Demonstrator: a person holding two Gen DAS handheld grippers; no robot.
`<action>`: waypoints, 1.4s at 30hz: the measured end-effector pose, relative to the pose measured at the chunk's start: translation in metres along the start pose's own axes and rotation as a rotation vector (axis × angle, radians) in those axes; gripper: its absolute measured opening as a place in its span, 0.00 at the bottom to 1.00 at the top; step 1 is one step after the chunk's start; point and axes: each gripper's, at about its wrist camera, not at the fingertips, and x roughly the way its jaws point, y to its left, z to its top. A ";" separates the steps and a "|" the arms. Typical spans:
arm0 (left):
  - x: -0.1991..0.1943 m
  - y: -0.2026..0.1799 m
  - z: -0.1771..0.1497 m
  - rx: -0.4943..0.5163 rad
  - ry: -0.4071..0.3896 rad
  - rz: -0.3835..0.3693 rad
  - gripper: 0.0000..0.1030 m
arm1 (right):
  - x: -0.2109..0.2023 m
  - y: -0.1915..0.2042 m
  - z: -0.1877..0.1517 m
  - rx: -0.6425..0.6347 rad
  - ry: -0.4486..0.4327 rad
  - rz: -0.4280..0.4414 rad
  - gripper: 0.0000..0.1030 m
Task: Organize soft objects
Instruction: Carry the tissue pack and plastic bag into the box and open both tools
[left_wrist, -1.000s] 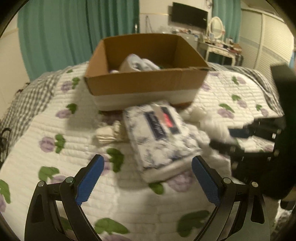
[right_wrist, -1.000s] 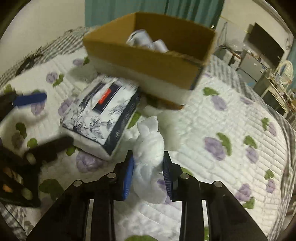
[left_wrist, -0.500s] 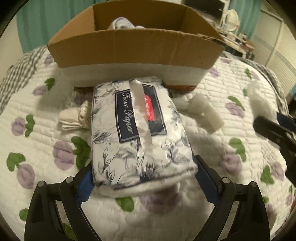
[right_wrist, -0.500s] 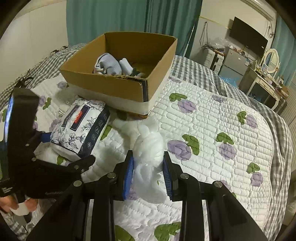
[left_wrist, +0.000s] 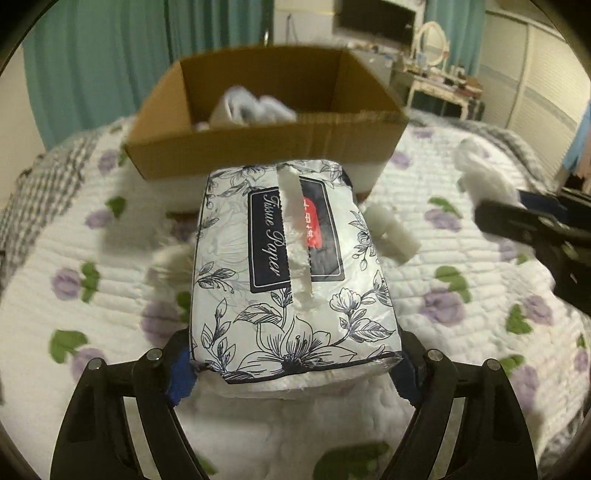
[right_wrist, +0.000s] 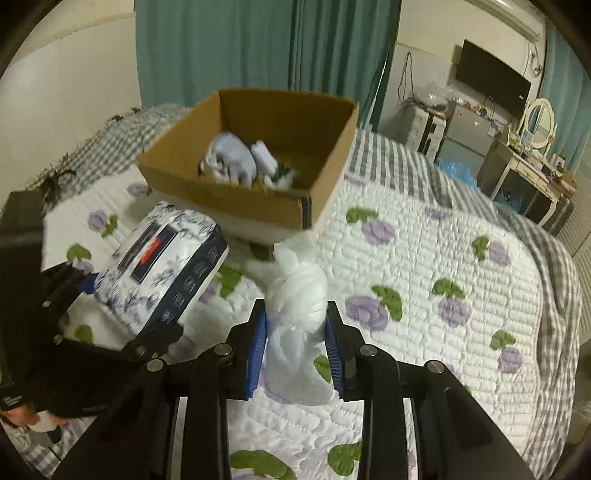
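My left gripper (left_wrist: 291, 365) is shut on a floral tissue paper pack (left_wrist: 291, 266) and holds it off the quilt, in front of the cardboard box (left_wrist: 266, 155). The pack also shows in the right wrist view (right_wrist: 162, 277). My right gripper (right_wrist: 295, 339) is shut on a white soft bundle (right_wrist: 295, 314), lifted above the bed, short of the box (right_wrist: 243, 199). The box holds several soft items (right_wrist: 236, 162). The right gripper with its bundle shows at the right edge of the left wrist view (left_wrist: 487, 177).
The bed has a white quilt with purple flowers (right_wrist: 424, 266). A small white soft piece (left_wrist: 391, 232) and another white bundle (left_wrist: 170, 258) lie on the quilt beside the pack. Teal curtains, a dresser (right_wrist: 532, 177) and a TV stand behind.
My left gripper moved in around the tissue pack, closed on it and raised it. My right gripper rose and pulled back with the white bundle, bringing the box interior into view.
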 end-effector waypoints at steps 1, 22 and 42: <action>-0.008 0.002 0.000 0.007 -0.013 -0.006 0.81 | -0.006 0.002 0.005 0.001 -0.016 -0.001 0.29; -0.131 0.024 0.138 0.113 -0.345 0.021 0.81 | -0.070 0.016 0.169 0.095 -0.288 -0.042 0.29; 0.040 0.060 0.184 0.106 -0.182 0.086 0.81 | 0.103 -0.007 0.179 0.172 -0.139 0.011 0.29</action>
